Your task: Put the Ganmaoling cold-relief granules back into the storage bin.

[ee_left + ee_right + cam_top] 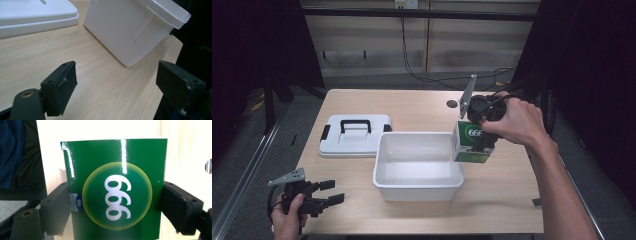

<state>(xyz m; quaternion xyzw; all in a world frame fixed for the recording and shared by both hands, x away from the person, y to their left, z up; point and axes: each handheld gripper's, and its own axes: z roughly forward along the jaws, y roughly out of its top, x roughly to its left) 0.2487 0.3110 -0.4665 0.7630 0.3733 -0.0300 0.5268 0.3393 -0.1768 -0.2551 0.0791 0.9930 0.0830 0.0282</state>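
Wood table (422, 107), dark room — right claw (479, 131) pinching green box (472, 142); left claw (328, 192) spread.

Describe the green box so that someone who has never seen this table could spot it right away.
Start at the white tub in the middle of the wooden table. At its right rim, the right gripper holds the green box clamped between its jaws. It is the one glossy green thing here, with white 999 numerals in a yellow-edged circle; the tub and the lid are plain white.
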